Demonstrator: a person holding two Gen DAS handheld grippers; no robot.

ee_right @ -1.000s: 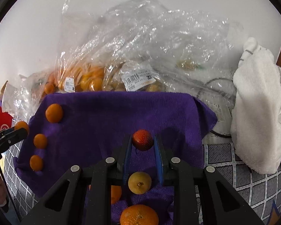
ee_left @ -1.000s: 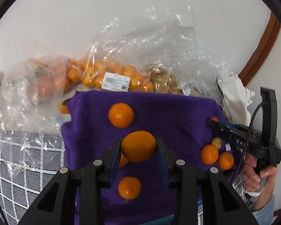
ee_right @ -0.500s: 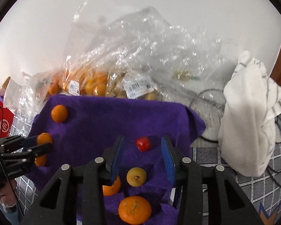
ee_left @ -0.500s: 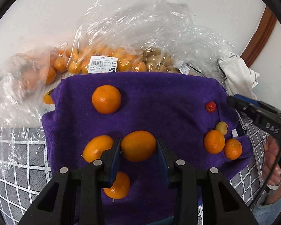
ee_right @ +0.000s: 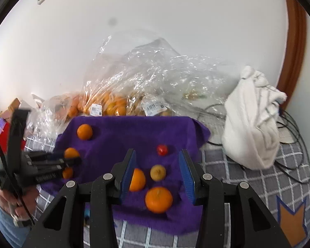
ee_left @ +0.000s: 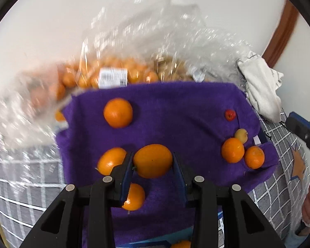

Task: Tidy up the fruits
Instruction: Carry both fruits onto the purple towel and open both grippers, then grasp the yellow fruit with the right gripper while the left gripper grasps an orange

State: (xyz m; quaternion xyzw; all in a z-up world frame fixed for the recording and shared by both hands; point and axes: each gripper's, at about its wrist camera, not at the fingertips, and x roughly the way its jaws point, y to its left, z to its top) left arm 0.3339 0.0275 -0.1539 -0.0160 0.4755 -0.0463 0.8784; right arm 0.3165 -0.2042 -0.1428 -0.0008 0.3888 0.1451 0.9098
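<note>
From the left wrist view, the left gripper [ee_left: 153,163] pinches an oval orange fruit [ee_left: 153,160] between its blue pads, held over the purple cloth [ee_left: 186,103]. The fruit fills the gap, so the jaws are pressed on its two sides. On the cloth lie a round orange [ee_left: 117,112] at the back and two more oranges just beside the left jaw. On the right side of the cloth sit a small red fruit [ee_left: 230,115], a little yellow fruit [ee_left: 241,135] and two oranges that touch each other. Clear bags of fruit [ee_left: 105,76] lie behind the cloth, blurred. The held fruit looks smooth and round, so it could slip or roll. It is probably soft inside, so a gentle squeeze across its middle seems best.

From the right wrist view, the right gripper [ee_right: 157,172] hangs above the cloth [ee_right: 134,128] with its jaws opening and nothing between them. The red fruit [ee_right: 162,149] lies on the cloth beyond the jaws, not touched. Nearer lie the yellow fruit [ee_right: 158,172], a half-hidden orange [ee_right: 137,179] and a big orange [ee_right: 159,199]. The left gripper [ee_right: 72,160] shows at the left with its orange fruit. A white cloth [ee_right: 252,128] sits well off to the right. The red fruit is tiny and light, so it may roll if bumped.
</note>
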